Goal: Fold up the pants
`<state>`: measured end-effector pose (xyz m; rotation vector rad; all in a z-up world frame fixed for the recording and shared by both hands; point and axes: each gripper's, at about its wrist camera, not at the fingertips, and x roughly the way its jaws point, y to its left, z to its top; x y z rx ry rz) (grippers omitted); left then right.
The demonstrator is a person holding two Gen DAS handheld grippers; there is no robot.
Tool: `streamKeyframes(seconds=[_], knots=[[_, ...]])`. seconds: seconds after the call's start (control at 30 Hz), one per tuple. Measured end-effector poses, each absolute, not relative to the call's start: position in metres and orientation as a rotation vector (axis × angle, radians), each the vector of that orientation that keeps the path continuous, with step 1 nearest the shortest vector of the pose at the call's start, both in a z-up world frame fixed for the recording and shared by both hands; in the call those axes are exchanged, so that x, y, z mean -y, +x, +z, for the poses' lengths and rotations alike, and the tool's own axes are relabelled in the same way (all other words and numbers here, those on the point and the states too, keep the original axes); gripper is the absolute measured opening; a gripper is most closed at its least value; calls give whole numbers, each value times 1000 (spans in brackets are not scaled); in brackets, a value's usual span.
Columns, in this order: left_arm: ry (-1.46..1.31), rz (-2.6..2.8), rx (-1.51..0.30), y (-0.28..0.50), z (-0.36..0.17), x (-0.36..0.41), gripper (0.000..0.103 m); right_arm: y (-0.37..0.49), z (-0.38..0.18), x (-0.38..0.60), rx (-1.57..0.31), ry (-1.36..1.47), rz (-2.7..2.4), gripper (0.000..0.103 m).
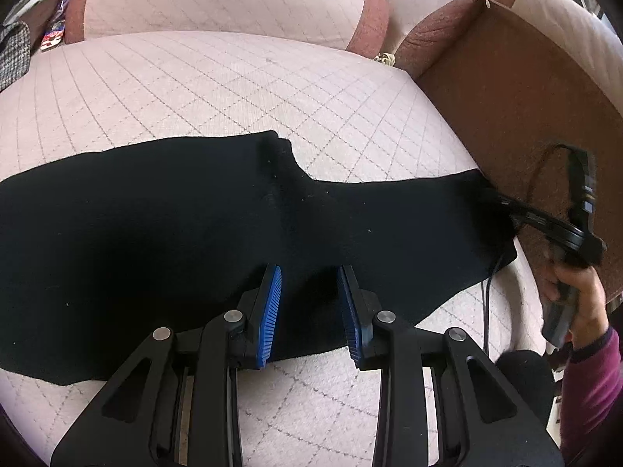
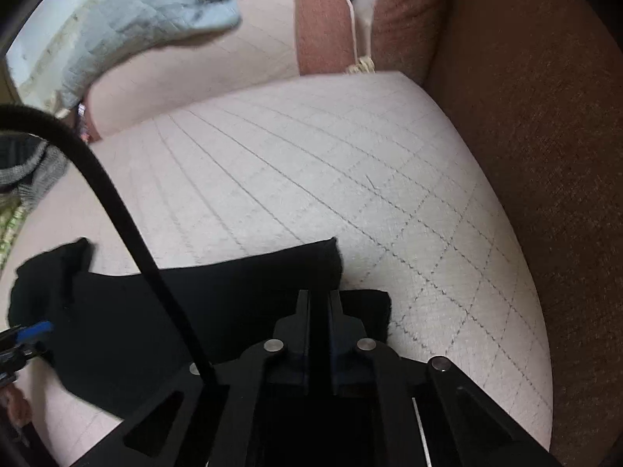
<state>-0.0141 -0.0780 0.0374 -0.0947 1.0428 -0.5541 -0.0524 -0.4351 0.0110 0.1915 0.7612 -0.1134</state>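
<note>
Black pants (image 1: 175, 233) lie across the pink quilted sofa cushion (image 1: 194, 89), mid-frame, brown armrest (image 1: 518, 124) at right; left claw (image 1: 307, 303) spread apart above them, right claw (image 2: 319, 311) clamped on their edge.

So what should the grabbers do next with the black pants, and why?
Probably close the left gripper on the near edge of the pants. It is open over them, the right gripper is already shut on the other end, and the pants lie flat on the sofa cushion.
</note>
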Motion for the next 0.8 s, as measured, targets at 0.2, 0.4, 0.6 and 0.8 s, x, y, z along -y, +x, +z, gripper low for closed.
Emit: streamKeyframes(seconds=[0.2,0.4,0.6,0.8], knots=[[-117,-543,-1020,-16,38,66,28,-96,37,440,-710,235,-113,6],[-139,-520,-1030,-20,36,55,28,-75,-7,451,-771,258,-166,7],[-108,-432,-934,-34,58,11,28,-93,17,456,-704,290,-187,37],[-158,-308,-943,-22,50,-33,28,-78,42,398,-694,324,91,37]])
